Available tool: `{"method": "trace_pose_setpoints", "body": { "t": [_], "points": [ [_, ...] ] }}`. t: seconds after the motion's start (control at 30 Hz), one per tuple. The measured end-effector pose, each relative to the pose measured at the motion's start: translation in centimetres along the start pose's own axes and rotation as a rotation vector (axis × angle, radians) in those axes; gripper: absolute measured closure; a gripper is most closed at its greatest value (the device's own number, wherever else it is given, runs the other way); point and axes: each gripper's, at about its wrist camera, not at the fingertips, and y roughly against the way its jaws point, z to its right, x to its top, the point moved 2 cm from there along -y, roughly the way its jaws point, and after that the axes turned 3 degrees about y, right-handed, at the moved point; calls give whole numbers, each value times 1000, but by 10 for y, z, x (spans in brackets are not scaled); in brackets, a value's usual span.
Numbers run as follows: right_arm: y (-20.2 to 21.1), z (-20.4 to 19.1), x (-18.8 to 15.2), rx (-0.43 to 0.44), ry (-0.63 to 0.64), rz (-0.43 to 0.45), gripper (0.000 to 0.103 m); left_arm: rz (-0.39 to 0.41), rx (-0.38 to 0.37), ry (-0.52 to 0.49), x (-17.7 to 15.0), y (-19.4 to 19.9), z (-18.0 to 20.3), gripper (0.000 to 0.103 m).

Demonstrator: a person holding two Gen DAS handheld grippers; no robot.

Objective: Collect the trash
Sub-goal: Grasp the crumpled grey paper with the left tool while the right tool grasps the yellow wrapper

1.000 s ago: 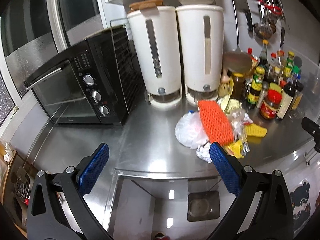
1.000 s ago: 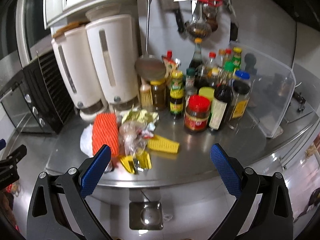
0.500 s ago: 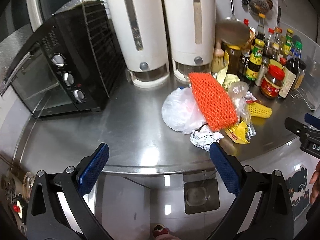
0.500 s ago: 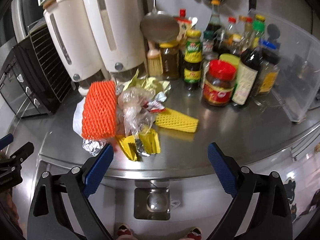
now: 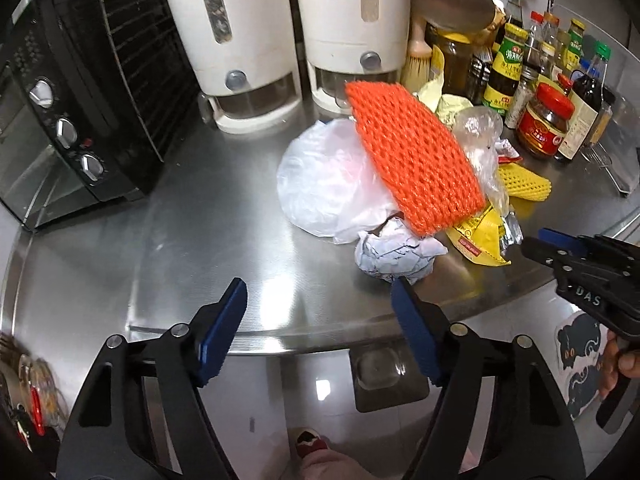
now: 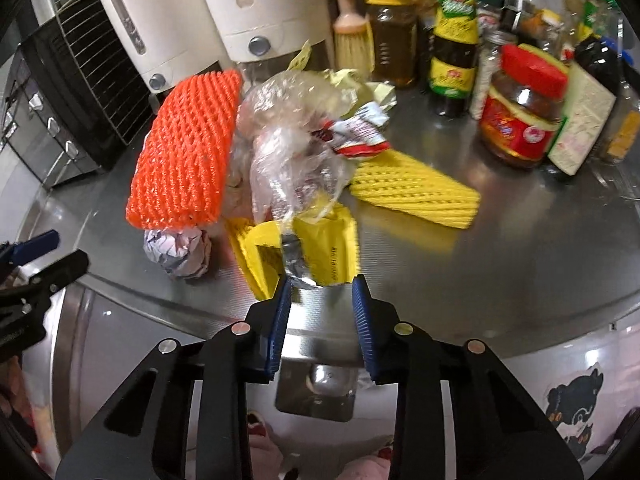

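Observation:
A pile of trash lies on the steel counter (image 5: 192, 216): an orange foam net (image 5: 416, 156) (image 6: 188, 152), a white plastic bag (image 5: 324, 184), a crumpled paper ball (image 5: 396, 258) (image 6: 178, 252), clear plastic wrap (image 6: 292, 148), a yellow wrapper (image 6: 320, 244) (image 5: 478, 236) and a yellow foam net (image 6: 416, 194) (image 5: 524, 184). My left gripper (image 5: 320, 308) is open, its right finger just in front of the paper ball. My right gripper (image 6: 318, 304) is half closed at the counter's front edge, just in front of the yellow wrapper's foil end, holding nothing.
Two white dispensers (image 5: 236, 24) and a black oven (image 5: 68, 96) stand at the back left. Sauce bottles and jars (image 6: 520, 116) crowd the back right. A steel floor drain (image 6: 320, 384) shows below the counter edge.
Both grippers moved in toward the trash pile and lower. Both have narrowed, the right one much more, and it now sits right before the yellow wrapper.

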Motion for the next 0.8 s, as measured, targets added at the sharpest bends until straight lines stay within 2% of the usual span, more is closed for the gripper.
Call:
{"method": "trace_pose_setpoints", "body": {
  "t": [0.17, 0.37, 0.53, 0.67, 0.8],
  "points": [
    [-16, -7, 3, -18, 42, -10, 80, -17, -28, -2, 1, -8, 5, 36],
    [-26, -6, 8, -66, 74, 9, 81, -49, -80, -1, 4, -27, 12, 37],
    [-33, 1, 10, -54, 56, -2, 83, -80, -134, 1, 7, -42, 22, 37],
    [-39, 3, 12, -36, 55, -17, 89, -94, -143, -5, 11, -52, 29, 27],
    [-43, 5, 15, -15, 57, -21, 94, -117, -164, -1, 16, -65, 36, 27]
  ]
}}
